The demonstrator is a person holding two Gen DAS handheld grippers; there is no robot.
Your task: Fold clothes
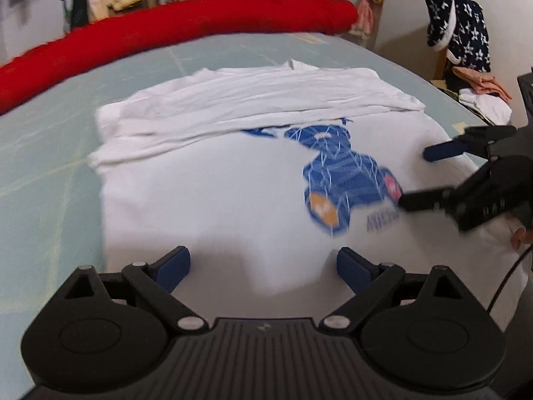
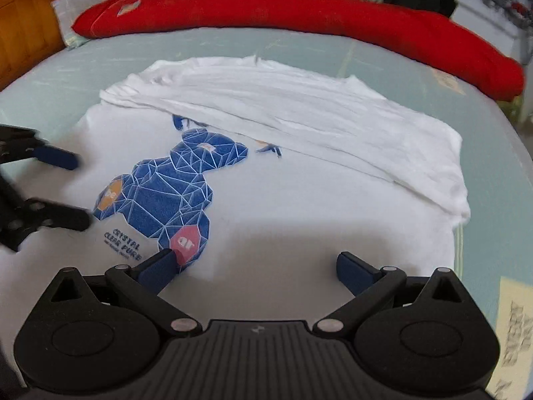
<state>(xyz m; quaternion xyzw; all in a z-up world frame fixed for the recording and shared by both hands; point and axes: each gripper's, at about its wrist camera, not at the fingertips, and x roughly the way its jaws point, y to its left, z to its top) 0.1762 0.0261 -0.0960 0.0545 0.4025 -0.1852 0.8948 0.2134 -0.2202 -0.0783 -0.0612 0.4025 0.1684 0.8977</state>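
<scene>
T-shirt lies mid-bed, far half folded over itself; bolster behind it; both grippers at near edge.

The white T-shirt has its far part folded over, and this fold hides the top of the blue bear print ahead of the jaws. The small line under "CRYSTAL CLEAR PURE" is too small to read. In the left wrist view the print is blurred, and the right gripper is cut by the edge.

red bolster – wooden headboard
</scene>
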